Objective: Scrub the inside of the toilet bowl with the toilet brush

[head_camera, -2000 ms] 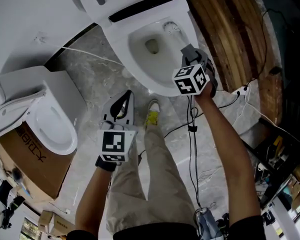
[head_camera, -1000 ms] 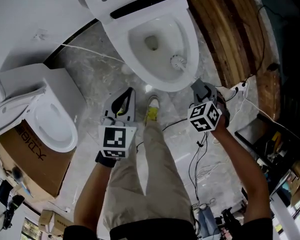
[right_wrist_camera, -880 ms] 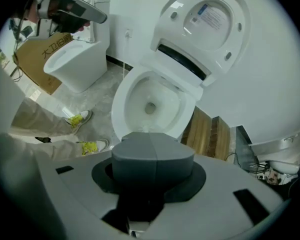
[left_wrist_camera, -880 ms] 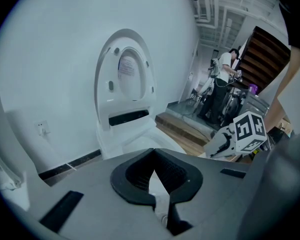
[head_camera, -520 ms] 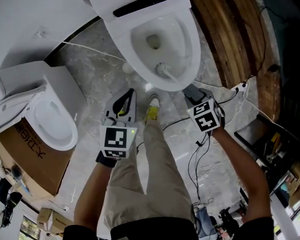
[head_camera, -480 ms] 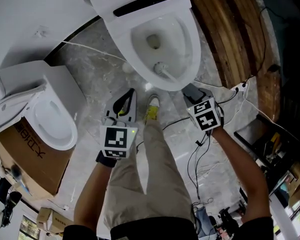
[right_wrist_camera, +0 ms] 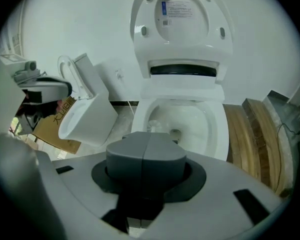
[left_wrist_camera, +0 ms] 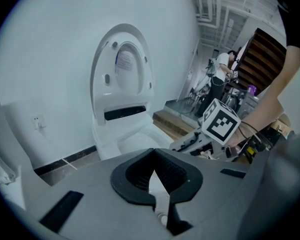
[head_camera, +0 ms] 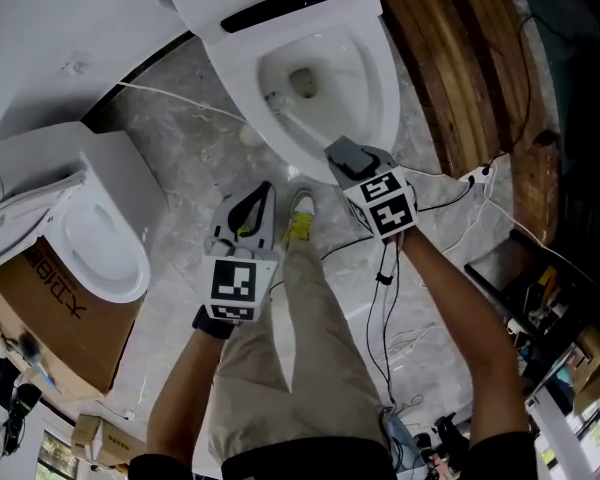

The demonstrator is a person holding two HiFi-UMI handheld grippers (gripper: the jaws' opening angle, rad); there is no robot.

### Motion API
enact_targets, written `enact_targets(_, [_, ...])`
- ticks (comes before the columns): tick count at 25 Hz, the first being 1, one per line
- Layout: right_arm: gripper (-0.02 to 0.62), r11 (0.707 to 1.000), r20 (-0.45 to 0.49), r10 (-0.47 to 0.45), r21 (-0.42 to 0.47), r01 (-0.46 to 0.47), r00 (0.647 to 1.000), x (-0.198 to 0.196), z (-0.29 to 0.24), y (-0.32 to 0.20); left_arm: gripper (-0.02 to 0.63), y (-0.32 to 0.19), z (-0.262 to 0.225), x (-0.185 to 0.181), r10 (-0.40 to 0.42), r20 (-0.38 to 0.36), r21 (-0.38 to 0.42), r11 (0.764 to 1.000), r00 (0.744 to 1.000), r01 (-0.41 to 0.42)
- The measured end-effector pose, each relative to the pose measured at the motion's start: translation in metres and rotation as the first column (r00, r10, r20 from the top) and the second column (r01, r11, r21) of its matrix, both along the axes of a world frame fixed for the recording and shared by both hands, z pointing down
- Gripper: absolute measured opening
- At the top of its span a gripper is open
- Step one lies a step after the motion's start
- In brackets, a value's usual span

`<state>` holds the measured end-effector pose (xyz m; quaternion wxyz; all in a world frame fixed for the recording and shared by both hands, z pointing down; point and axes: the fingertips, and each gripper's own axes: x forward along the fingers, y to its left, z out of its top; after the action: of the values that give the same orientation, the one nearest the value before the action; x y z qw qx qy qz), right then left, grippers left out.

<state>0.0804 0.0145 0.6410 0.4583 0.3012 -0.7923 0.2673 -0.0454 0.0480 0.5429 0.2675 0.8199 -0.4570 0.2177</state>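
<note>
The right gripper has its jaws pressed together on the handle of the toilet brush. In the right gripper view the closed pads cover the handle entirely. Only the white bristle head shows past them, low on the left side inside the toilet bowl. The head view shows the thin handle running from the jaws over the front rim down to that head, which lies against the bowl's wall near the drain hole.

The left gripper hangs apart from the bowl, over the marble floor. Its jaw tips meet, with only a narrow sliver of gap behind them and nothing in it.

The lid stands raised, and a sticker inside it carries blue print too small to read. A second toilet sits on a cardboard box. The dark characters on the box's side are partly cut off and not legible. Wooden boards lie to the right of the bowl, and cables trail across the floor. A shoe stands just in front of the bowl.
</note>
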Motion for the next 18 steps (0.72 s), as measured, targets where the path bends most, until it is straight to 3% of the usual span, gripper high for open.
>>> enact_targets(13, [0.156,0.986,-0.023,0.118,0.119,-0.114,0.993,-0.033,0.030,-0.089,0.018,0.001,0.011,-0.001,-0.012,-0.008,-0.035,0.999,1.000,0.012])
enact_targets(18, [0.152,0.978,-0.103,0.020,0.209,0.002,0.994,-0.025,0.023,-0.108,0.018,-0.001,0.017,0.002,0.007,0.004,-0.038,0.999,1.000,-0.007])
